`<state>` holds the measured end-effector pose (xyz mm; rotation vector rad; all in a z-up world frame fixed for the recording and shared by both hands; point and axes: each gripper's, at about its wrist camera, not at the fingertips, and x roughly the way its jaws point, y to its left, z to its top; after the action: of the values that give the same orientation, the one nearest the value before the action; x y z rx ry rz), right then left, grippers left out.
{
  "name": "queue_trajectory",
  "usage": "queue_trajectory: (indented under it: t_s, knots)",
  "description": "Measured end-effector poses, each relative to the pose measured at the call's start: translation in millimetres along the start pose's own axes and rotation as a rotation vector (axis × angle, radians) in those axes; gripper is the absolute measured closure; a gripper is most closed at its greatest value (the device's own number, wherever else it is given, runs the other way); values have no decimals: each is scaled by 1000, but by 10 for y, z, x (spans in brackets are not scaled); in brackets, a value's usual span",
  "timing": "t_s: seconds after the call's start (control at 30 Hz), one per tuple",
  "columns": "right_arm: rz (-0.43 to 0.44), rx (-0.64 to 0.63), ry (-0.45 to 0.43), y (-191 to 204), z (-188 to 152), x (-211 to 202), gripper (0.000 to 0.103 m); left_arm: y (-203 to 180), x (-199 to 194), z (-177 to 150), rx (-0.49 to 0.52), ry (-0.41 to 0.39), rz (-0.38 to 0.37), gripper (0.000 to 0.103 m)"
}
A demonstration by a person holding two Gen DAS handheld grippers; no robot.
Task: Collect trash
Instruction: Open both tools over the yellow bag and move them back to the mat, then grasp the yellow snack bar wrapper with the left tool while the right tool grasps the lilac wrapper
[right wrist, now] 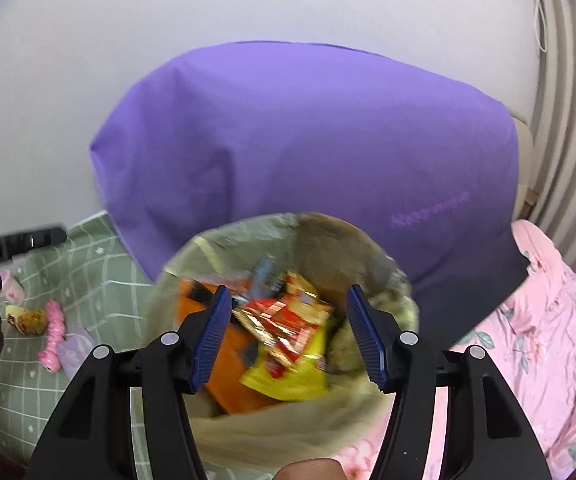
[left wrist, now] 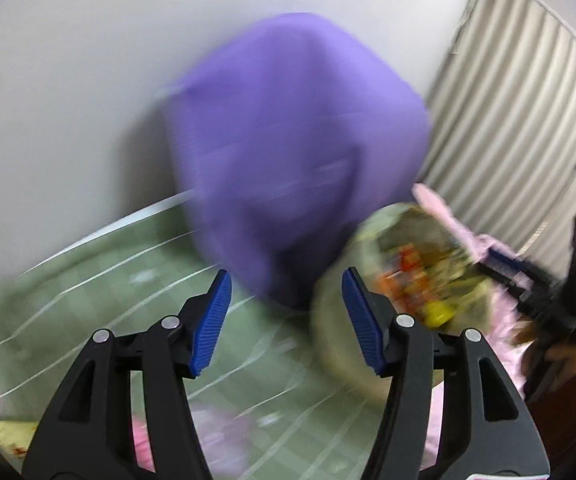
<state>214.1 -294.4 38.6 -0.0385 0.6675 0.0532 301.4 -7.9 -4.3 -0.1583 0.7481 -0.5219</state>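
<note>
A pale round trash bin [right wrist: 272, 436] stands on the green checked bed sheet [right wrist: 84, 264], holding red, yellow and orange snack wrappers [right wrist: 288, 320]. My right gripper [right wrist: 288, 332] is open and empty, just above the bin's mouth. My left gripper [left wrist: 286, 322] is open and empty, left of the same bin [left wrist: 335, 344], which is blurred. A yellow wrapper [right wrist: 28, 318] and a pink toy [right wrist: 54, 334] lie on the sheet at the left. The right gripper [left wrist: 527, 276] shows at the right of the left wrist view.
A large purple pillow [right wrist: 307, 152] leans on the white wall behind the bin. A pink flowered quilt [right wrist: 543, 320] lies at the right. A pale curtain [left wrist: 519, 100] hangs at the far right. A pink cup [right wrist: 10, 288] sits by the wrapper.
</note>
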Motion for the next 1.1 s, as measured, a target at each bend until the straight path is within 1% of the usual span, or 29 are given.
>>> queue_trajectory:
  t_s: [0.07, 0.2, 0.3, 0.33, 0.4, 0.43, 0.53, 0.6, 0.67, 0.73, 0.87, 1.0, 1.1]
  knots:
    - [30, -12, -14, 124, 31, 5, 47, 283, -112, -173, 5, 17, 75, 48]
    - [79, -34, -29, 404, 73, 46, 47, 880, -346, -541, -17, 57, 259, 48]
    - [149, -36, -28, 636, 75, 112, 47, 1277, -499, -843, -84, 83, 328, 48]
    - [181, -42, -23, 724, 63, 141, 47, 1356, -509, -920, -106, 92, 348, 48]
    - [241, -73, 2, 936, 19, 235, 47, 1540, -558, -1107, -151, 110, 385, 48]
    - [275, -95, 29, 1072, -26, 318, 46, 1626, -595, -1200, -169, 113, 397, 48]
    - [356, -128, 108, 1354, -173, 537, 46, 1766, -669, -1449, -243, 126, 405, 48]
    - [395, -169, 168, 1575, -324, 692, 44, 1750, -749, -1577, -257, 102, 402, 48]
    - [424, -199, 204, 1729, -445, 783, 42, 1702, -810, -1669, -277, 111, 375, 48]
    - [453, -220, 243, 1860, -575, 838, 42, 1650, -864, -1738, -291, 120, 368, 48]
    - [490, -299, 296, 2097, -838, 872, 42, 1523, -999, -1743, -280, 106, 379, 48]
    - [517, -307, 335, 2209, -944, 927, 42, 1499, -1101, -1671, -273, 78, 378, 48]
    - [522, -311, 343, 2259, -970, 933, 42, 1525, -1079, -1558, -264, 64, 350, 48]
